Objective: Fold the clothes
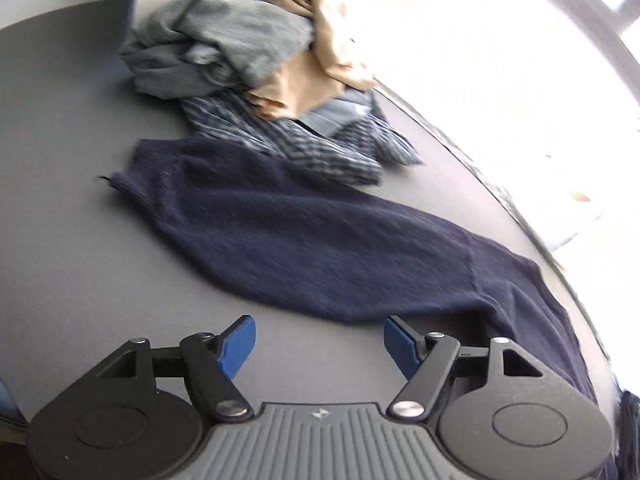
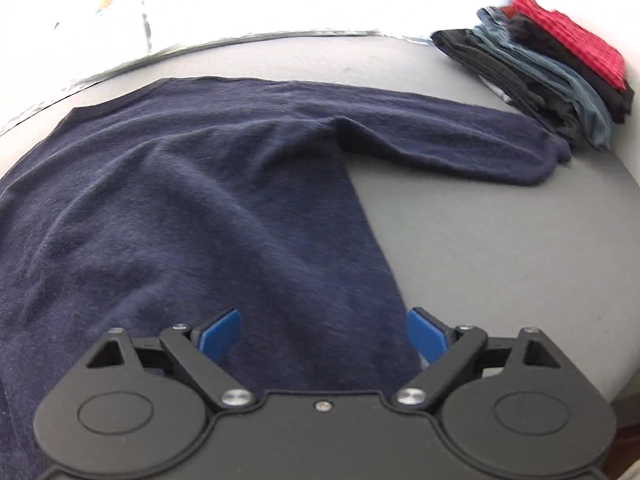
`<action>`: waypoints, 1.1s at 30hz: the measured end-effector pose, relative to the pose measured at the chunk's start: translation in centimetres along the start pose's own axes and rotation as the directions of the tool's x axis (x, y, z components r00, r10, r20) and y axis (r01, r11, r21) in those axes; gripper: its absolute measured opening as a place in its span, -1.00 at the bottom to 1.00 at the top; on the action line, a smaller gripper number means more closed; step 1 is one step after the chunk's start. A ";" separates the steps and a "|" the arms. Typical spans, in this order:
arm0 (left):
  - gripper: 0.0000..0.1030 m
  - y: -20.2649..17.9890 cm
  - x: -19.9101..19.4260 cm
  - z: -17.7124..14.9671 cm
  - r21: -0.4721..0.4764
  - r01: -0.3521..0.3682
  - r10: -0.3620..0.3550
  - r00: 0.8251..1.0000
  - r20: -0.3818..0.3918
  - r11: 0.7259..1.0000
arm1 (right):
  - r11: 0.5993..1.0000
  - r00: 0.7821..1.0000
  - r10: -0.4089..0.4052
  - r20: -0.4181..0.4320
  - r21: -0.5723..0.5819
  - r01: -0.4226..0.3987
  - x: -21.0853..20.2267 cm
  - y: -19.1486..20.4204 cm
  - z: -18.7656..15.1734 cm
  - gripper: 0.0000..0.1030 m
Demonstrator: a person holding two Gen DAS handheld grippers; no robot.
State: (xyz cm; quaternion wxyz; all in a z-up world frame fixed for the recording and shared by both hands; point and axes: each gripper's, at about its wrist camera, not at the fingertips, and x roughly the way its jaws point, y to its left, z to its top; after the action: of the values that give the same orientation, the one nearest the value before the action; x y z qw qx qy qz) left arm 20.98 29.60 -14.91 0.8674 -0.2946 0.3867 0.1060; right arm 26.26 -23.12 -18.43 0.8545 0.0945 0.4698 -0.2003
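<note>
Left gripper (image 1: 319, 344) has its blue pads wide apart with nothing between them. It hangs over the bare grey worktop (image 1: 60, 220), just beside the edge of the navy sweater (image 1: 304, 240). The right gripper (image 2: 325, 334) is wide too. It hangs over the body of the same sweater, near its right side edge, and the pads do not pinch any cloth.

The sweater lies spread out on the worktop. One sleeve (image 2: 460, 140) sticks out to the right, and its cuff ends just beside a neat stack of folded clothes (image 2: 560, 76). The other sleeve reaches toward a messy pile of clothes (image 1: 256, 60) that are not folded yet.

It looks like the sweater is laid flat and the first fold comes next. To do it well, each gripper should come down on an edge or a sleeve and pinch only the top layer. Grab near the cuff or the shoulder, not the middle, so the cloth does not bunch up. Lift a little, carry the sleeve across the body, and lay it down smooth. Watch the bumps near the armpit; pat them flat first. Keep the cuff from knocking the neat stack.
</note>
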 end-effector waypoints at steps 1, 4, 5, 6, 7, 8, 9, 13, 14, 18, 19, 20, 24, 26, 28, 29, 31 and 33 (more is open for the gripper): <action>0.44 -1.5 0.0 -1.1 0.035 0.047 -0.046 0.999 -0.025 0.998 | 1.000 1.000 0.007 -0.018 0.023 -0.006 0.1 -1.1 -0.3 0.42; 0.52 -5.9 0.5 -5.0 0.159 0.138 -0.126 0.989 -0.082 0.978 | 0.992 0.993 0.099 -0.070 0.081 -0.094 0.3 -4.0 -1.3 0.27; 0.54 -7.2 0.8 -6.2 0.199 0.151 -0.133 0.986 -0.100 0.968 | 0.990 0.989 0.125 -0.081 0.074 -0.119 0.3 -4.4 -1.6 0.23; 0.54 -8.4 1.0 -7.5 0.239 0.155 -0.130 0.984 -0.118 0.958 | 0.988 0.985 0.147 -0.092 0.058 -0.142 0.3 -4.6 -1.9 0.20; 0.54 -9.5 1.5 -8.8 0.276 0.146 -0.112 0.985 -0.133 0.950 | 0.986 0.978 0.169 -0.119 0.018 -0.168 0.5 -4.5 -2.2 0.17; 0.54 -10.2 2.0 -9.8 0.291 0.116 -0.080 0.988 -0.132 0.950 | 0.984 0.976 0.175 -0.130 -0.020 -0.180 0.5 -4.4 -2.4 0.05; 0.54 -10.6 2.4 -10.6 0.287 0.083 -0.048 0.991 -0.126 0.954 | 0.979 0.974 0.186 -0.127 -0.064 -0.195 0.4 -4.2 -2.4 -0.22; -0.66 -10.7 4.2 -12.3 0.197 0.021 0.010 0.988 -0.157 0.980 | 0.947 0.958 0.263 -0.111 -0.159 -0.279 -0.5 -4.5 -2.0 -0.77; -0.88 -10.3 4.0 -12.3 0.145 0.026 -0.001 0.984 -0.176 0.989 | 0.943 0.957 0.274 -0.099 -0.171 -0.287 -1.1 -4.8 -2.0 -0.79; -0.89 -8.9 2.7 -12.6 -0.029 0.045 -0.050 0.974 -0.219 0.999 | 0.937 0.951 0.293 -0.098 -0.170 -0.306 -2.9 -6.7 -1.8 -0.80; -0.89 -8.5 2.5 -13.0 -0.049 0.031 -0.041 0.972 -0.231 0.998 | 0.936 0.951 0.287 -0.116 -0.177 -0.304 -2.7 -6.8 -1.9 -0.80; -0.87 -8.1 2.3 -13.3 -0.069 0.016 -0.032 0.969 -0.243 0.998 | 0.935 0.951 0.278 -0.139 -0.187 -0.301 -2.3 -6.9 -2.1 -0.80; -0.77 -8.5 2.1 -13.7 -0.028 -0.013 0.006 0.968 -0.253 1.000 | 0.930 0.960 0.226 -0.165 -0.257 -0.263 -1.7 -6.1 -2.5 -0.65; -0.36 -9.8 1.7 -13.2 0.060 -0.044 0.057 0.969 -0.239 0.997 | 0.926 0.975 0.182 -0.125 -0.311 -0.213 -2.1 -5.4 -2.5 -0.29; 0.13 -11.0 1.2 -12.8 0.144 -0.085 0.115 0.971 -0.211 0.986 | 0.921 0.986 0.145 -0.081 -0.353 -0.164 -2.5 -4.8 -2.4 -0.08; 0.30 -11.3 0.9 -12.5 0.176 -0.101 0.135 0.972 -0.192 0.979 | 0.920 0.989 0.134 -0.061 -0.362 -0.147 -2.6 -4.6 -2.3 0.03; 0.37 -11.8 0.5 -11.7 0.219 -0.125 0.162 0.973 -0.162 0.968 | 0.925 0.990 0.139 -0.028 -0.355 -0.140 -2.6 -4.3 -1.8 0.31; 0.51 -11.7 0.5 -10.9 0.235 -0.149 0.187 0.971 -0.151 0.961 | 0.924 0.985 0.173 -0.008 -0.345 -0.165 -2.7 -3.8 -1.5 0.65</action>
State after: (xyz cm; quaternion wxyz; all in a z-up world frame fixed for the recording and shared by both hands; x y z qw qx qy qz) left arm 19.51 13.74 -16.01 0.8461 -0.1700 0.4930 0.1100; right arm 22.17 -25.31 -16.85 0.8773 -0.0186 0.4779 -0.0417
